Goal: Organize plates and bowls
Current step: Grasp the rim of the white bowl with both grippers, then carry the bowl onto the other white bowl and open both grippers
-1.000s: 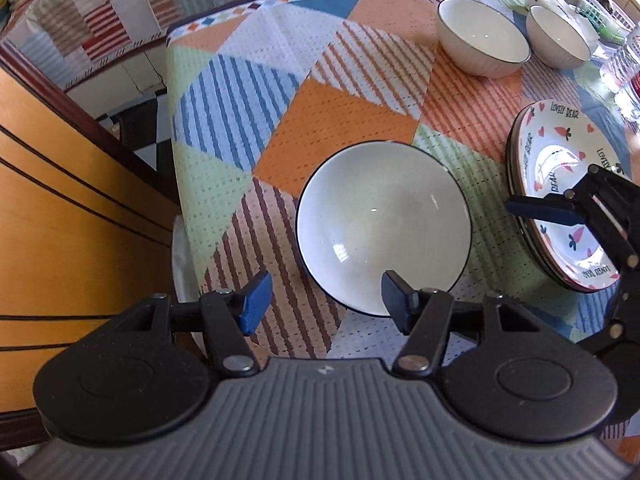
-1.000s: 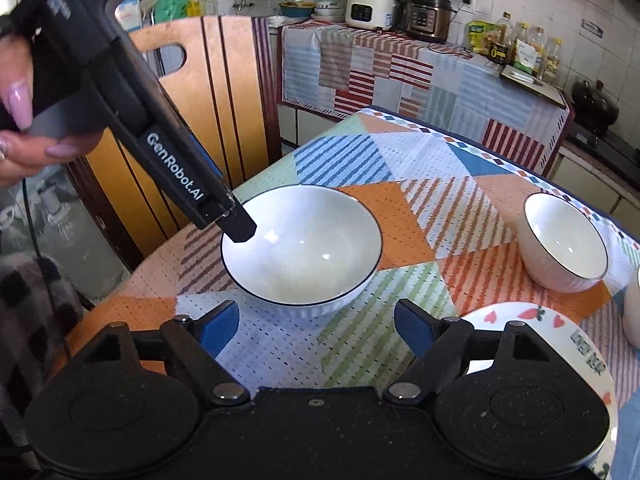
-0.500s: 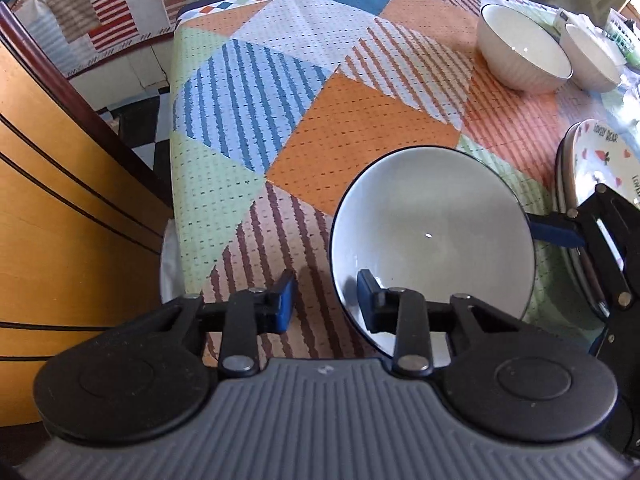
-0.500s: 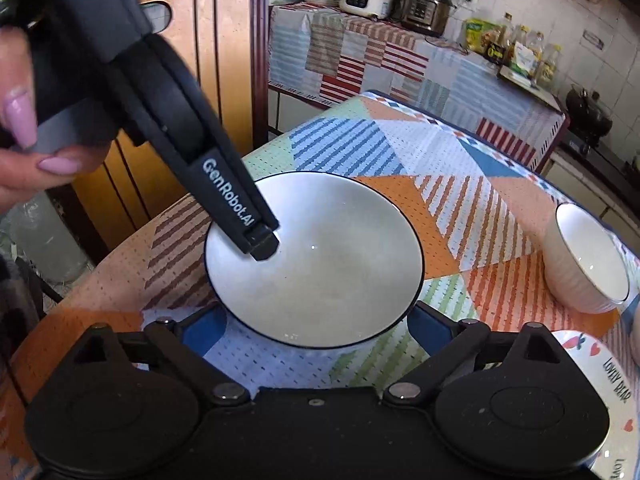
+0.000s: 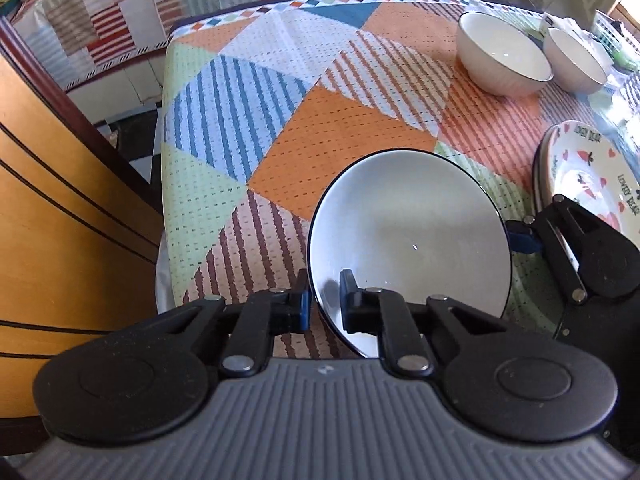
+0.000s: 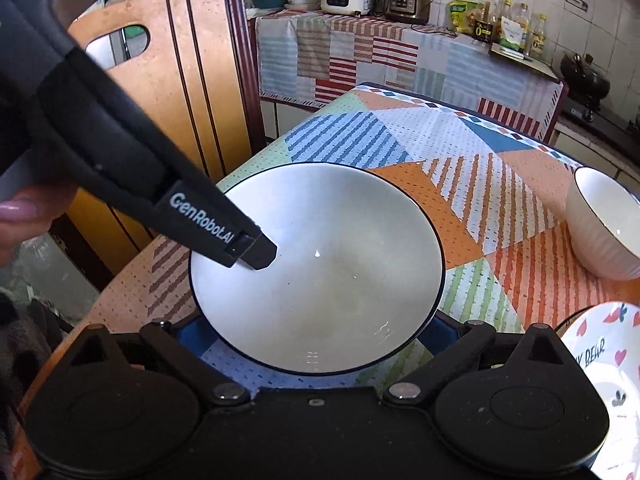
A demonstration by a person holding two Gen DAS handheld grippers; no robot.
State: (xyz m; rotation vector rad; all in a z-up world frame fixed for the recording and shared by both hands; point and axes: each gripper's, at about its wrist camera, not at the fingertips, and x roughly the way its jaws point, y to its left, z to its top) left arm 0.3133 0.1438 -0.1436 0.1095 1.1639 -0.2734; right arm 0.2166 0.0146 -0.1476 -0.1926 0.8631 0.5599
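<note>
A wide white bowl with a dark rim (image 5: 416,236) (image 6: 320,264) is tilted up off the patchwork tablecloth. My left gripper (image 5: 323,300) is shut on its near rim, one finger inside and one outside. My right gripper (image 6: 316,336) is open, its fingers spread under the bowl on either side; one blue fingertip (image 5: 520,236) shows past the bowl's right edge. Two smaller white bowls (image 5: 502,54) (image 5: 576,60) stand at the far right. A stack of "Lovely Bear" plates (image 5: 580,168) (image 6: 616,344) lies at the right.
A wooden chair back (image 5: 60,216) (image 6: 176,80) stands against the table's left edge. A counter with a striped cloth (image 6: 400,56) carries cookers and bottles behind the table. A white basket (image 5: 616,32) sits at the far right corner.
My left gripper closed on the bowl's rim and tipped the bowl up. My right gripper moved in until its open fingers sit beneath the bowl.
</note>
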